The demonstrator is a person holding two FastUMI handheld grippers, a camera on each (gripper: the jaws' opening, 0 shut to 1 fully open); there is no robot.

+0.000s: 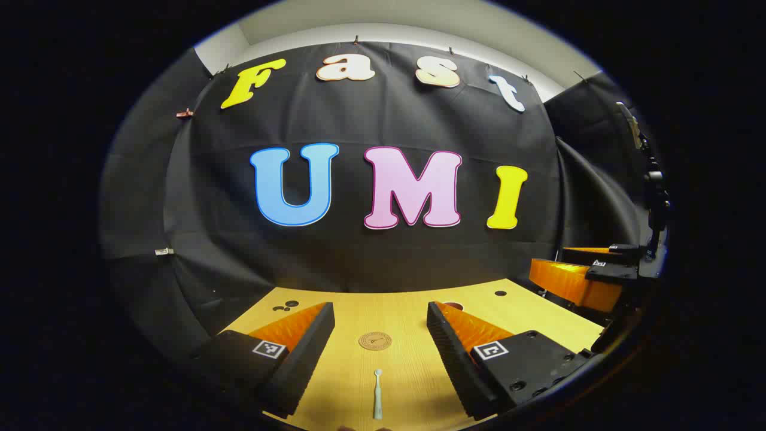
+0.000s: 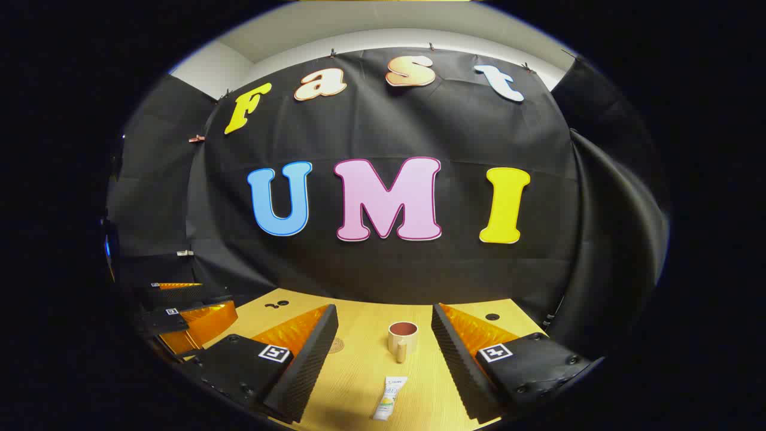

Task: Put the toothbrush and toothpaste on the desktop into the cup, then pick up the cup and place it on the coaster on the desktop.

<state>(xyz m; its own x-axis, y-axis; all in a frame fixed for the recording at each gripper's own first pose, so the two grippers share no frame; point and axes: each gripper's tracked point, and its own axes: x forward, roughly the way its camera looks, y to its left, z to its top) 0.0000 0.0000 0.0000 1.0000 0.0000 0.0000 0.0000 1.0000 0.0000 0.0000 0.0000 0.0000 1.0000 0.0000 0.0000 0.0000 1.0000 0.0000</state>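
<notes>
Left tool [image 1: 380, 320], right tool [image 2: 384, 323]: ribbed inner faces, black blocks, square tags, screws.

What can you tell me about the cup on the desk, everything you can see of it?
The cup in the right gripper view is a small cream mug with a reddish-brown inside and one handle facing the camera. It looks ceramic. It stands upright on the wooden desk, and nothing shows above its rim. It sits ahead between the right tool fingers, untouched. The toothpaste tube lies nearer the camera, apart from it.
</notes>
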